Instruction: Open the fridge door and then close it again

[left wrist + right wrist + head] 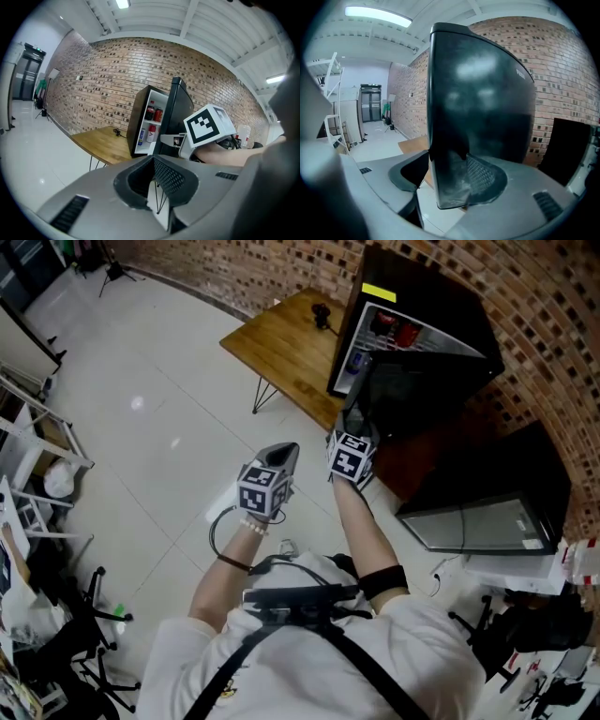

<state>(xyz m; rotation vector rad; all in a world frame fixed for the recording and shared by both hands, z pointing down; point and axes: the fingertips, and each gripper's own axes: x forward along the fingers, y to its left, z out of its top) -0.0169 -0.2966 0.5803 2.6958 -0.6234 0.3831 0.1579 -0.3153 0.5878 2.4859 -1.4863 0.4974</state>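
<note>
The black mini fridge [427, 329] stands by the brick wall with its door [394, 390] swung open; cans and bottles [151, 115] show on its white shelves. My right gripper [353, 427] is at the door's free edge. In the right gripper view the glossy black door [478, 108] fills the middle, and its lower edge sits between the jaws [447, 180], which are closed on it. My left gripper [279, 457] hangs in the air left of the right one, shut with nothing in it [157, 190]. The right gripper's marker cube [209, 124] shows in the left gripper view.
A wooden table [286, 343] on thin metal legs stands left of the fridge. A low black cabinet [497, 488] sits to the fridge's right along the brick wall [553, 324]. White shelving [37, 456] and dark gear stand at the far left on the pale tile floor [159, 399].
</note>
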